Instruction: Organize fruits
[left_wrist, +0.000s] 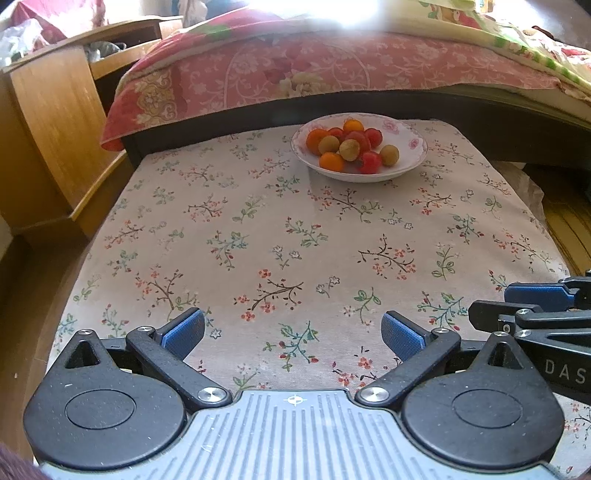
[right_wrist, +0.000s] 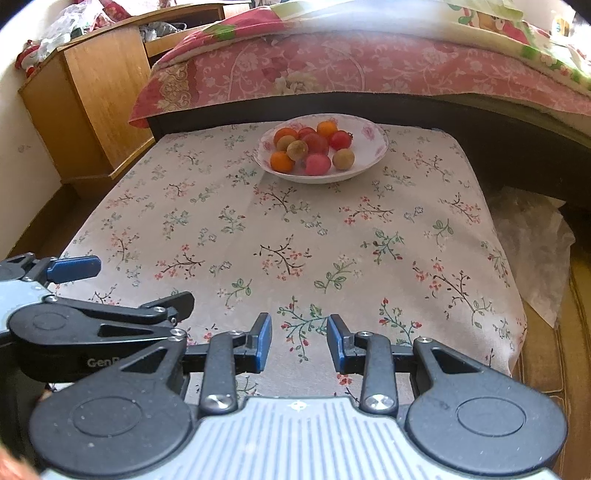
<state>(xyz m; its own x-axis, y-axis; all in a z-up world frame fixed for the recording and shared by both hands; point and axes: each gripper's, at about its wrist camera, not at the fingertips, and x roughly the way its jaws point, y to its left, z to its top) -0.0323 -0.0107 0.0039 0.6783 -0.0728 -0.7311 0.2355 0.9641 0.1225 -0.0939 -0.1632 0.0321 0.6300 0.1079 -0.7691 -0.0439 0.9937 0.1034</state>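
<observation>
Right gripper (left_wrist: 532, 306) cut off — fruits (left_wrist: 349, 149) distant

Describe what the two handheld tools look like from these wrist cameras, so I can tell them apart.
Both look the same: the left tool and the right tool each have black linkage arms with silver pivot screws, round black side housings, blue rubber finger pads and a ribbed grey base plate marked with a small white crosshair. White lettering shows on each tool's side. No cables or sleeves are visible.
</observation>
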